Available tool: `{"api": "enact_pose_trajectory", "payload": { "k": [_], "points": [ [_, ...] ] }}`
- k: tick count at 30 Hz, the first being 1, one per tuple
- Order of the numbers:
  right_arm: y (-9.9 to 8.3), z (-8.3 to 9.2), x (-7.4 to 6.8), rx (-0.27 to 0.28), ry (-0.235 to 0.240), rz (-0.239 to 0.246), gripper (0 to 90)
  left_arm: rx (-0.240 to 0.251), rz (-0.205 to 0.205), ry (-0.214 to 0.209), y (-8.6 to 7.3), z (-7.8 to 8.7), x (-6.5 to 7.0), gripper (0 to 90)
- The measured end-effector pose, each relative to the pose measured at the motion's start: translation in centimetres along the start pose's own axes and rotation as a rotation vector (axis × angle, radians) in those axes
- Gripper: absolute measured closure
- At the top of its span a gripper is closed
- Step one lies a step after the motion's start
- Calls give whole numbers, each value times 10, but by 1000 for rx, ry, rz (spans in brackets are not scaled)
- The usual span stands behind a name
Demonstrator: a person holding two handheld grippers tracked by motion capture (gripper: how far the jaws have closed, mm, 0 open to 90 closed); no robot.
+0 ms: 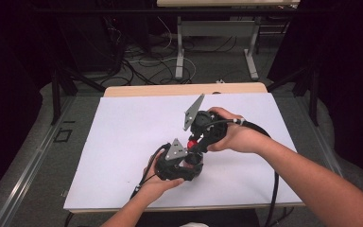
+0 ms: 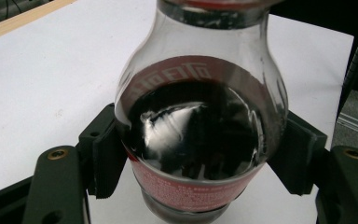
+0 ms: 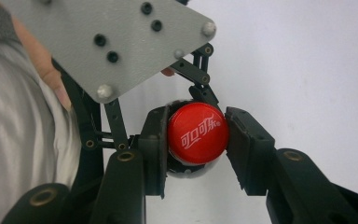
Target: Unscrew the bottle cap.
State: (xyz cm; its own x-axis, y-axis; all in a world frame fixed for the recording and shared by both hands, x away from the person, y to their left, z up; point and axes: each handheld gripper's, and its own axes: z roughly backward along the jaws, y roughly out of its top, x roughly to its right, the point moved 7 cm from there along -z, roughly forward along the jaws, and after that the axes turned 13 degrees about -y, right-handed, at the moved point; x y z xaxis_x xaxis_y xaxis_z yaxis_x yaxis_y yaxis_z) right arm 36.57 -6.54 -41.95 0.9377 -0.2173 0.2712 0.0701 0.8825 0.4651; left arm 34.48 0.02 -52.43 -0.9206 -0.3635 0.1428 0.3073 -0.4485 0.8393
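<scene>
Your left gripper [image 2: 200, 186] clamps the cola bottle [image 2: 200, 126] upright on the white table [image 1: 123, 142]. Your right gripper [image 3: 196, 140] grasps its red cap [image 3: 197, 134] from above. Cap is on; unscrewing and lifting off remain.

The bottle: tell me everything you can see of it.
The bottle is small, clear and bulbous, holds dark liquid, and wears a red label band with white print. Its red cap carries white lettering. It stands over the white table sheet, body clamped by the left hand-held gripper, cap pinched by the right hand-held gripper.
</scene>
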Motion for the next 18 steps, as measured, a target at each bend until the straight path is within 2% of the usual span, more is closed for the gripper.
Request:
{"api": "enact_pose_trajectory", "payload": {
  "k": [2, 3, 5, 7, 10, 12, 13, 15, 16, 18],
  "points": [
    [2, 0, -1, 9, -16, -57, 461, -2, -4, -1, 0, 1, -1, 301],
    [3, 2, -2, 6, -18, -91, 460, -8, 6, -4, 0, 1, -1, 301],
    [5, 4, -5, -7, -28, -162, 460, 10, 9, 1, 1, 0, -2, 301],
    [5, 4, -7, -40, -52, -232, 479, 13, 6, 11, 1, 1, -2, 301],
    [4, 3, -6, -78, -114, -292, 503, 14, 5, 11, 1, 1, -2, 301],
    [6, 3, -6, -90, -129, -337, 535, 15, 5, 7, 1, 0, -1, 301],
    [5, 3, -5, -96, -149, -354, 553, 15, 4, 10, 1, 1, -1, 301],
    [6, 3, -5, -104, -147, -362, 602, -2, 7, -4, 1, 2, 0, 301],
    [6, 2, -4, -100, -142, -347, 604, 12, 6, 6, 1, 0, -1, 301],
    [6, 2, -4, -100, -112, -324, 606, 2, 5, 3, 0, 1, 0, 301]
  ]
}}
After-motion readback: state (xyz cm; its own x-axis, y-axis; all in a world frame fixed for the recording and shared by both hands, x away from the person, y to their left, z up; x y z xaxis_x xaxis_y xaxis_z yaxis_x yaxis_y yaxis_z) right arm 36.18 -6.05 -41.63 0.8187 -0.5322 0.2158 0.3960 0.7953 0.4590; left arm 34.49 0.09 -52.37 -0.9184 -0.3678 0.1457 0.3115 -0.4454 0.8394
